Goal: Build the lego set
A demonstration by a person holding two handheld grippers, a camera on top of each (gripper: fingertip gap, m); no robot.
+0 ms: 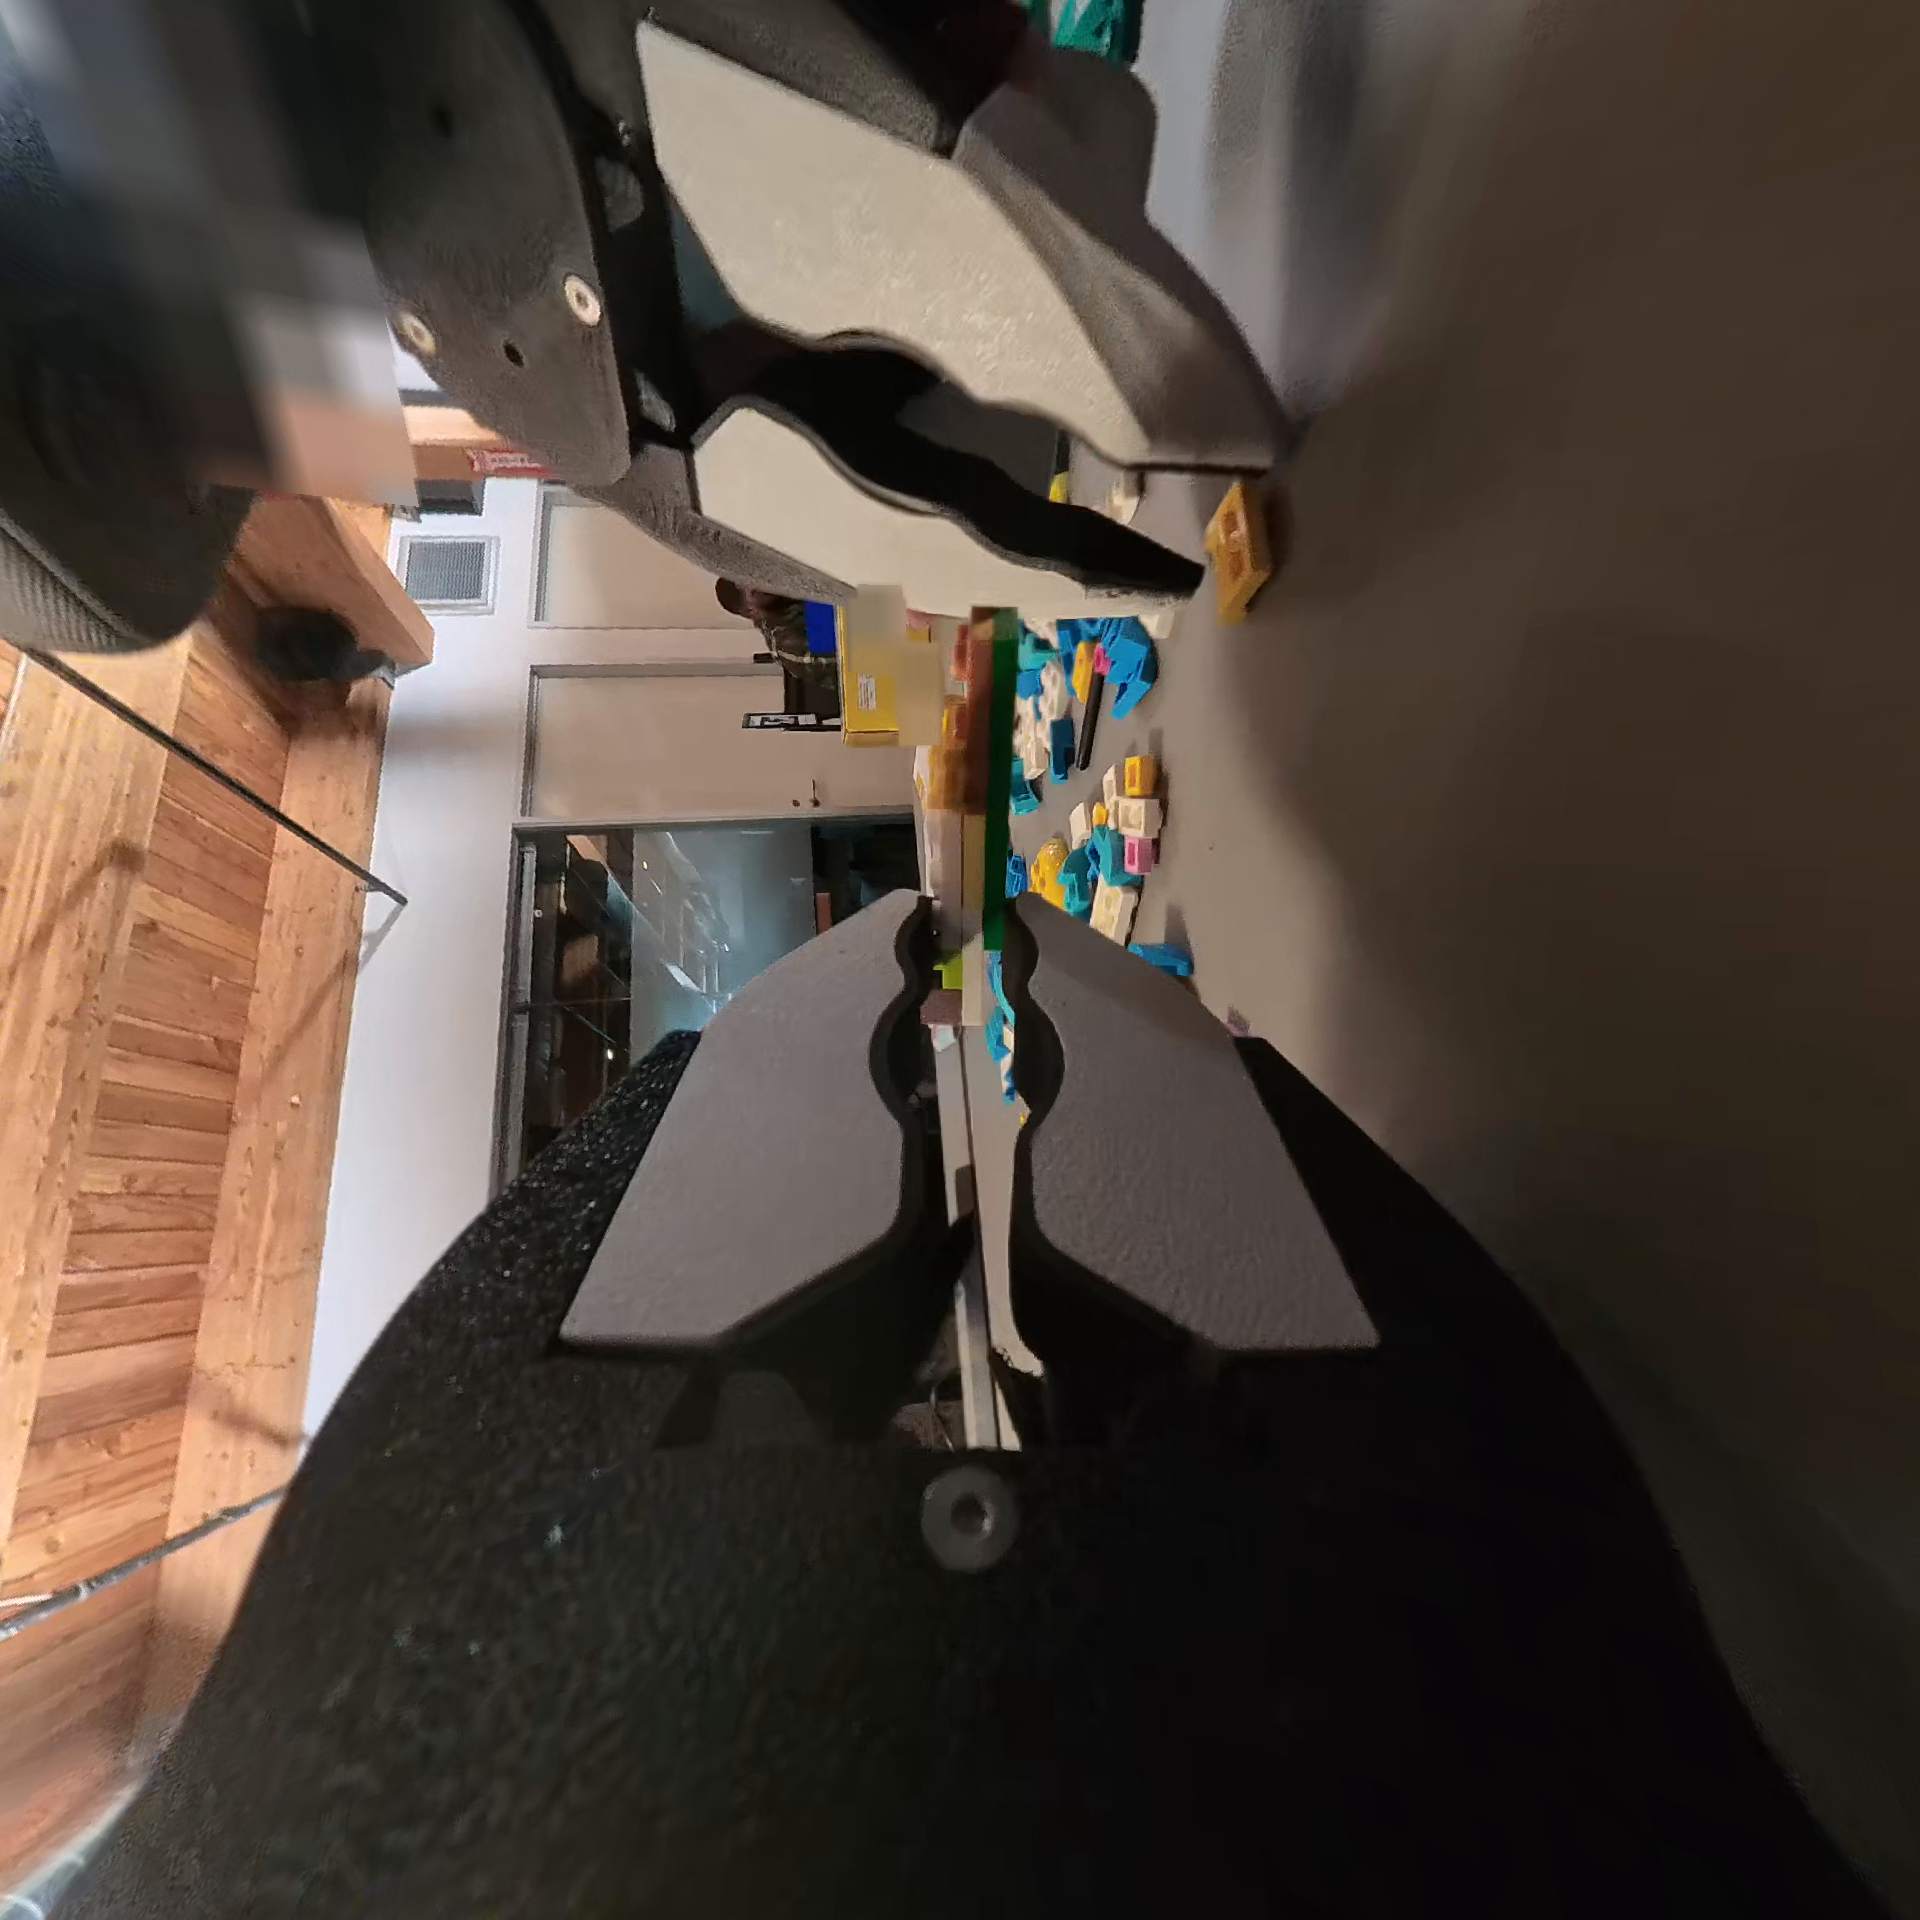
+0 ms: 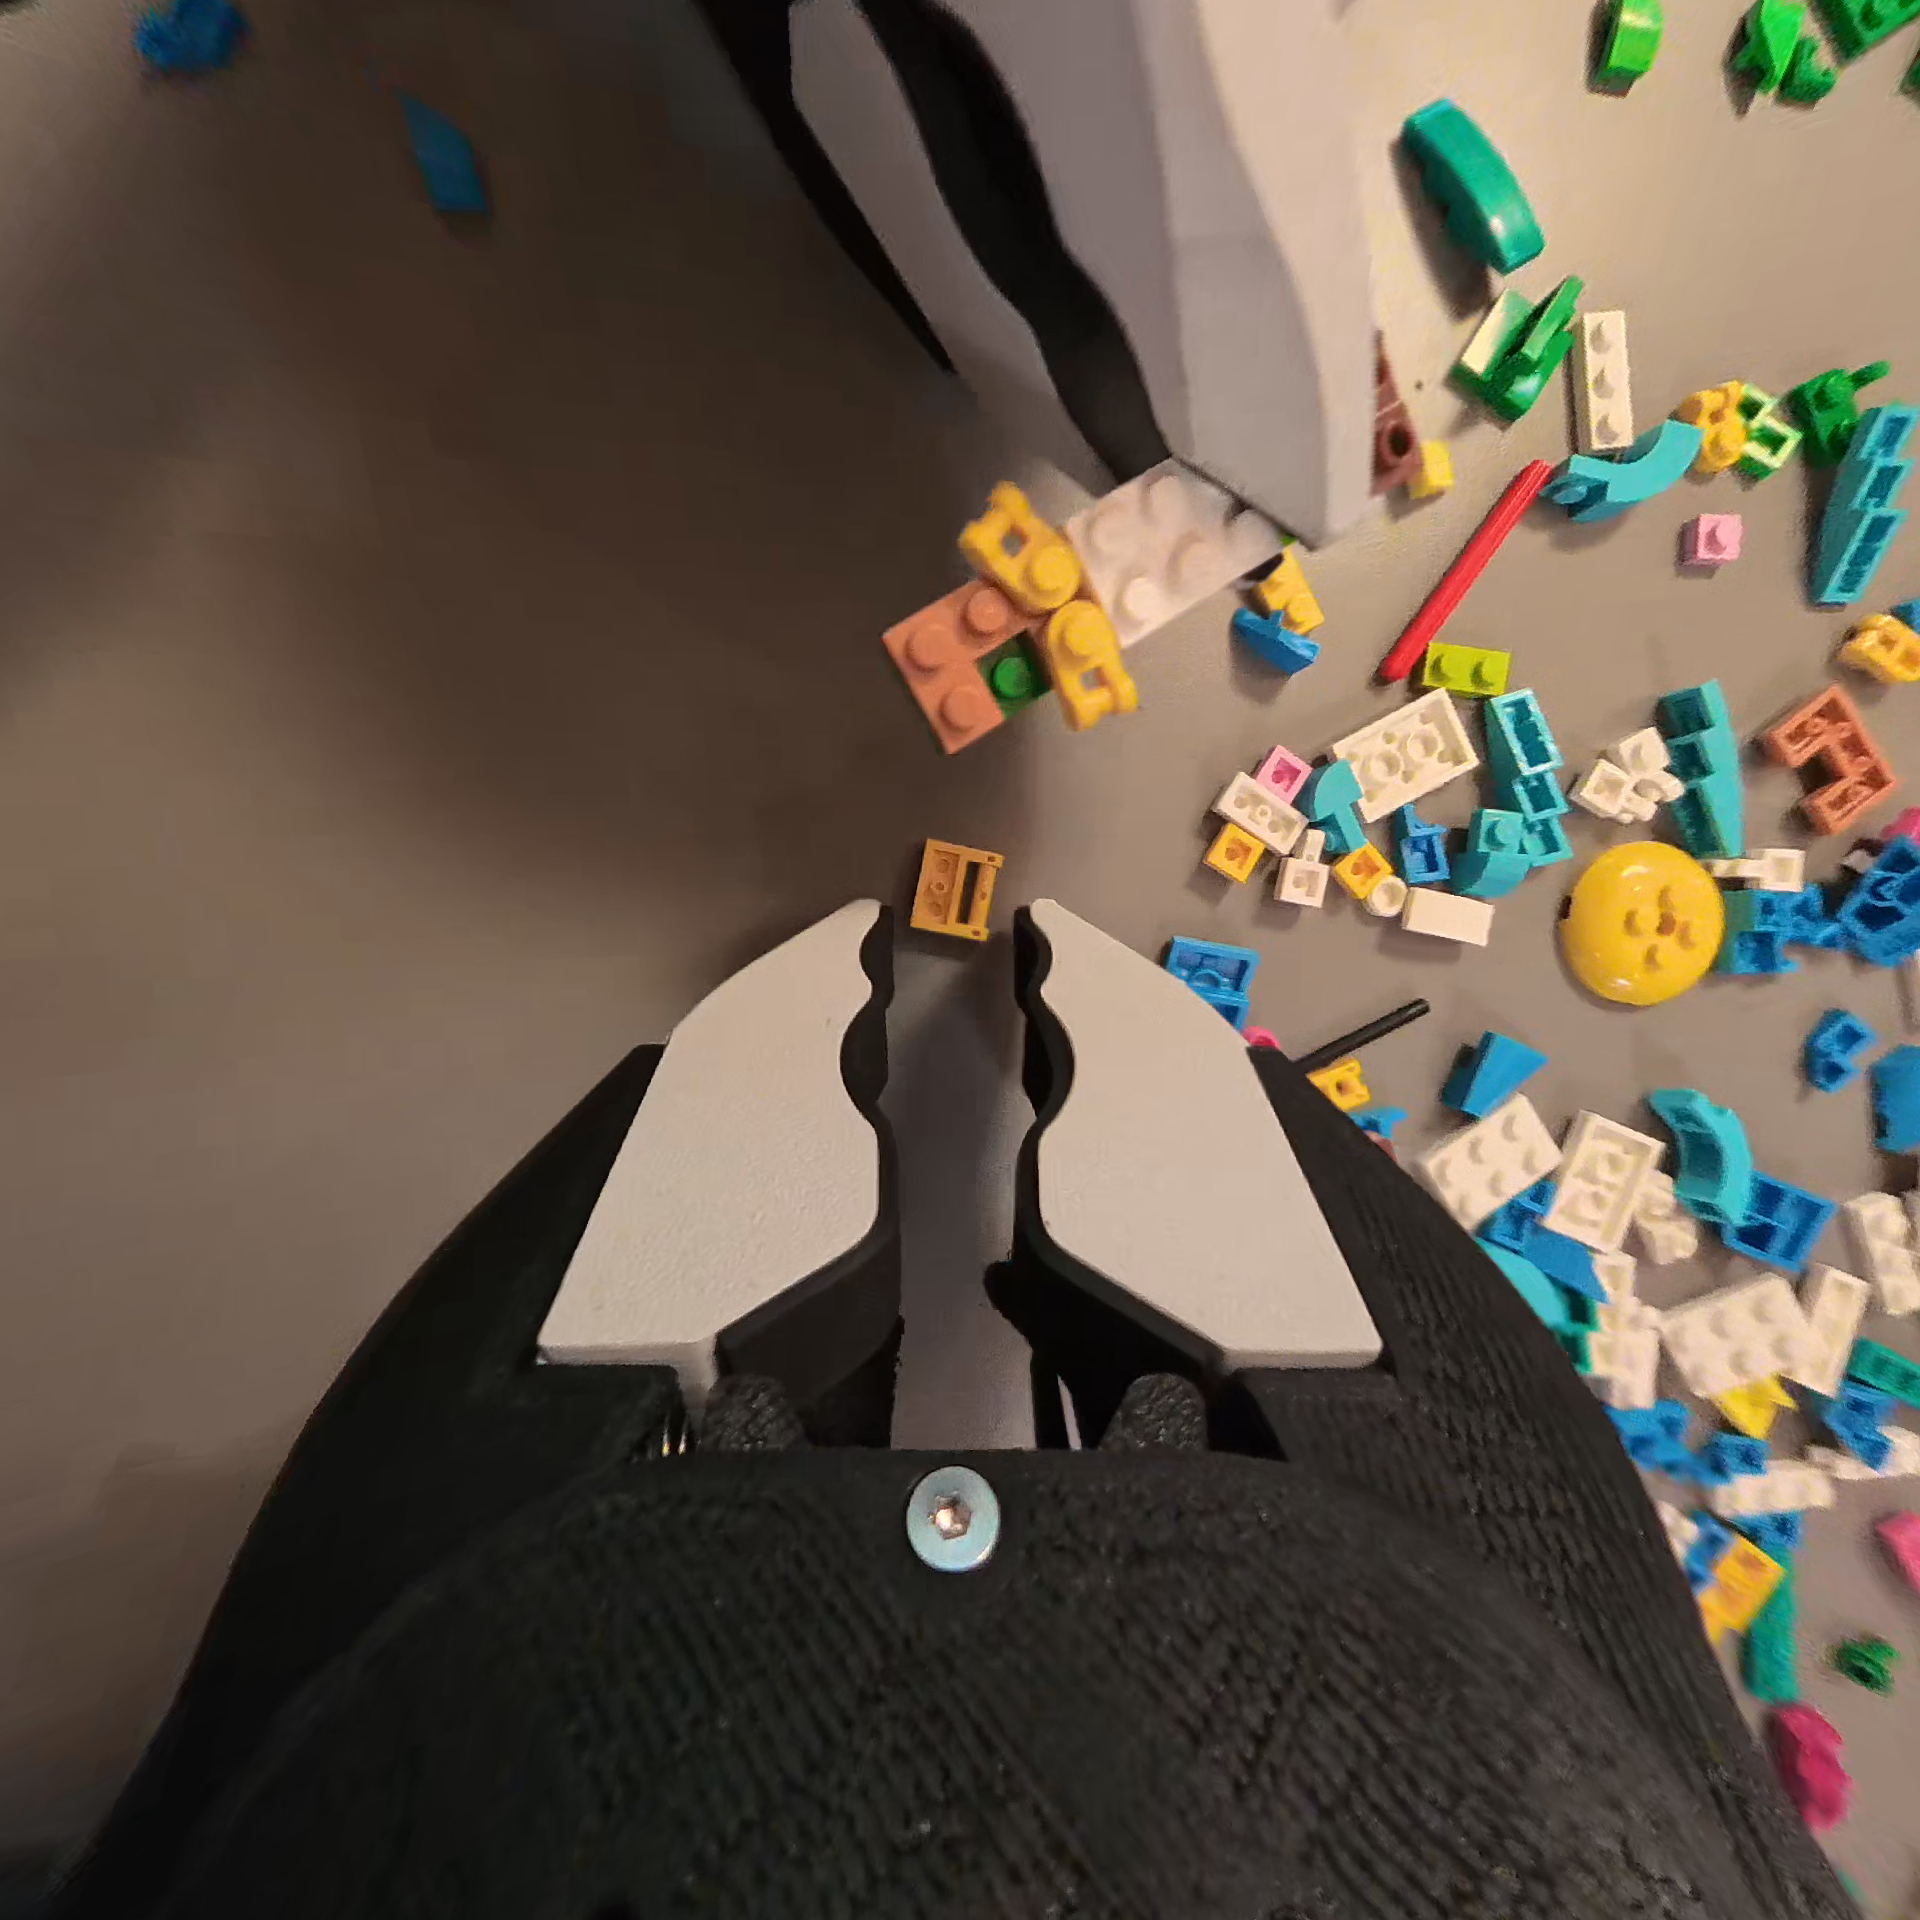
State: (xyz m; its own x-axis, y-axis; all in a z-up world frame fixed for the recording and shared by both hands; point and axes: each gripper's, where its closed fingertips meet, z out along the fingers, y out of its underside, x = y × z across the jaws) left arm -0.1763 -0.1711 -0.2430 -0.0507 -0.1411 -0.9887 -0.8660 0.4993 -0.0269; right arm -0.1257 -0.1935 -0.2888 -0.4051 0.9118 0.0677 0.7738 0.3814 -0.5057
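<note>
In the left wrist view, which is rolled on its side so the grey table [image 1: 1558, 935] runs down the 3 o'clock half, the left gripper [image 1: 971, 935] is pinched on the near end of a partly built lego assembly [image 1: 987, 748] seen edge-on: a green plate with tan, white and yellow pieces stacked against it, stretching toward 12 o'clock from the fingertips. At 1 o'clock of it the right gripper [image 1: 1195, 520] reaches down to the table with a small yellow-orange piece [image 1: 1238, 551] just off its tips. Loose bricks [image 1: 1101, 790] in blue, white, yellow and pink lie at 2 o'clock of the assembly, and a yellow box [image 1: 878, 675] stands behind at 11 o'clock; what it holds cannot be made out. In the right wrist view the right gripper [image 2: 951, 914] hovers over the table [image 2: 416, 727] with its fingers spread and nothing between them; the yellow-orange piece [image 2: 956, 888] lies at 12 o'clock, just beyond the tips. Farther toward 12 o'clock the left gripper [image 2: 1247, 509] clamps the assembly [image 2: 1049, 603], here showing white, salmon, green and yellow parts. A scatter of loose bricks [image 2: 1558, 935] fills the 3 o'clock side, with a yellow dome [image 2: 1642, 920] and a red rod [image 2: 1465, 571] among them.
</note>
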